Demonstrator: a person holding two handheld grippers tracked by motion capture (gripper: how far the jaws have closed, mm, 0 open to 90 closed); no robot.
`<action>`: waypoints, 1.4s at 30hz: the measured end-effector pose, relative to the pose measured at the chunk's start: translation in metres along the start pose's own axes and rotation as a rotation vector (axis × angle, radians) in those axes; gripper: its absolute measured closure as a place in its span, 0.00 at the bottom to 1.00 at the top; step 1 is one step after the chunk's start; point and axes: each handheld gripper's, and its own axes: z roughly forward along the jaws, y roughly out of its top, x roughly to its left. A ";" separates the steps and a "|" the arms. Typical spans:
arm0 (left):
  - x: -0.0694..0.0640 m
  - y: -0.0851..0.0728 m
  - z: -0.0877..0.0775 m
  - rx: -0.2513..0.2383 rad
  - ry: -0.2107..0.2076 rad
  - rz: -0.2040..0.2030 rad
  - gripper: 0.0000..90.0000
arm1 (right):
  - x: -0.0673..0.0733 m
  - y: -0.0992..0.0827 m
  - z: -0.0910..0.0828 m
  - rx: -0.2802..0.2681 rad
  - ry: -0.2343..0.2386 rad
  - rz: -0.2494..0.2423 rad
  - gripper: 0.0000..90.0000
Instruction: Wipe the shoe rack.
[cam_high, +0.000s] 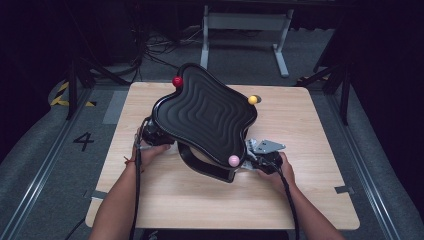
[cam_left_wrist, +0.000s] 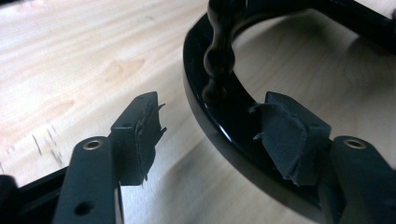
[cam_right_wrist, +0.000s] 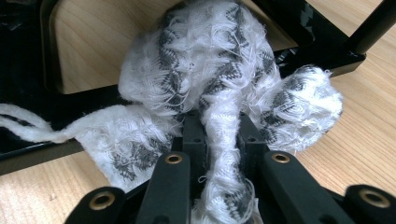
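I'm pinching the white cloth (cam_right_wrist: 219, 93) in my right gripper (cam_right_wrist: 223, 135), pressed against the black stand's (cam_high: 205, 115) base frame on the table (cam_high: 310, 200). My left gripper (cam_left_wrist: 210, 135) is spread beside its curved rim. Next, probably steadying that rim while wiping.

Counter (cam_high: 310, 200): light wood-grain top with rounded corners. One black glossy stand (cam_high: 207, 117) rests directly on it, with a wavy ribbed top plate and a curved base rail on the wood. The base rail passes between the open jaws of the left tool (cam_left_wrist: 210, 135). A white-and-grey frayed cloth (cam_right_wrist: 219, 88) lies on the counter against the stand's frame, directly ahead of the right tool (cam_right_wrist: 223, 140), which clamps it.
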 end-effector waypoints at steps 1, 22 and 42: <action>0.000 0.001 0.002 0.003 0.007 -0.006 0.42 | 0.000 0.000 0.000 0.001 0.000 0.000 0.87; 0.004 0.016 0.029 -0.004 0.006 -0.051 0.63 | 0.001 0.000 -0.001 0.001 0.007 -0.004 0.87; -0.010 0.016 0.022 0.031 0.058 -0.024 0.83 | 0.040 -0.008 -0.053 0.059 0.158 -0.116 0.88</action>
